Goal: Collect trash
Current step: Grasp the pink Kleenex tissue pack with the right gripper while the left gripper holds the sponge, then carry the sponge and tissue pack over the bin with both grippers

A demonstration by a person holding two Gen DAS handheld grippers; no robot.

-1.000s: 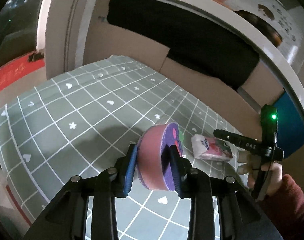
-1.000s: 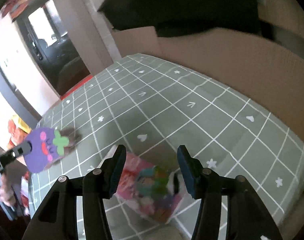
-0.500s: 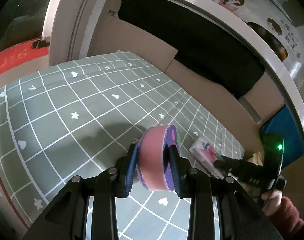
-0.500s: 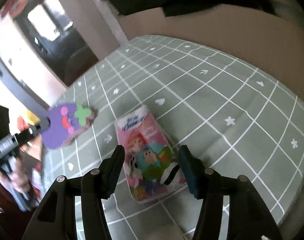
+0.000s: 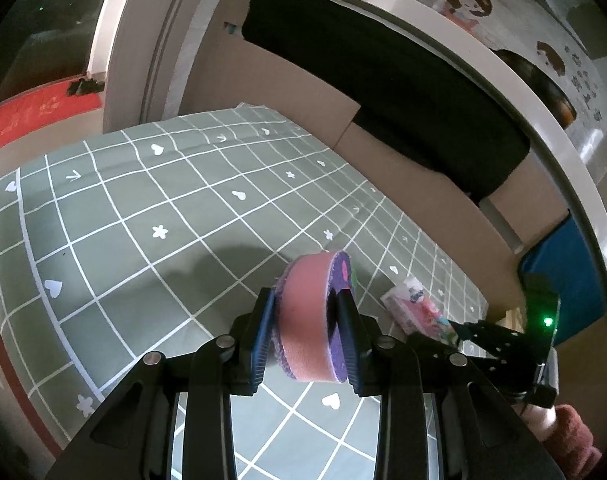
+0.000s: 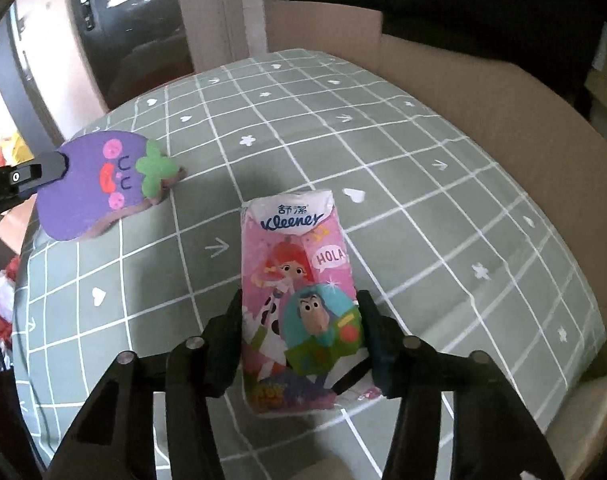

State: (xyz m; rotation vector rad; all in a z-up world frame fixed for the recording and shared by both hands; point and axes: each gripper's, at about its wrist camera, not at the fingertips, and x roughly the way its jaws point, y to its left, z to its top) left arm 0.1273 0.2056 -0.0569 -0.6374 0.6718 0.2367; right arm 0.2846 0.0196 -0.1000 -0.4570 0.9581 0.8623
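Sage-green cloth point(image 6: 443, 208) printed with a white grid, hearts and stars is seen covering a table, with brown cardboard point(image 6: 503, 92) standing along its far edge. At the left of the right-wrist view, a thick purple eggplant-shaped sponge point(image 6: 99, 184) with a pink foam core, a cartoon face and a green leaf is held just above the cloth, pinched between the blue pads of the left gripper point(image 5: 305, 330); in the left-wrist view the pads are seen pressed against both flat faces of the sponge, which stands on edge between them. Toward the centre of the right-wrist view, a pink plastic Kleenex tissue pack point(image 6: 299, 280) printed with cartoon characters is shown lying flat on the cloth, well apart from the sponge. The near half of the pack is bracketed by the black fingers of the right gripper point(image 6: 301, 340), whose jaws are closing; both fingers stand right against the sides of the pack, and whether they already press on it cannot be told. At the lower right of the left-wrist view, the right gripper's black frame with a lit green lamp is seen above a hand point(image 5: 541, 418) in a dark red knitted sleeve point(image 5: 575, 436).
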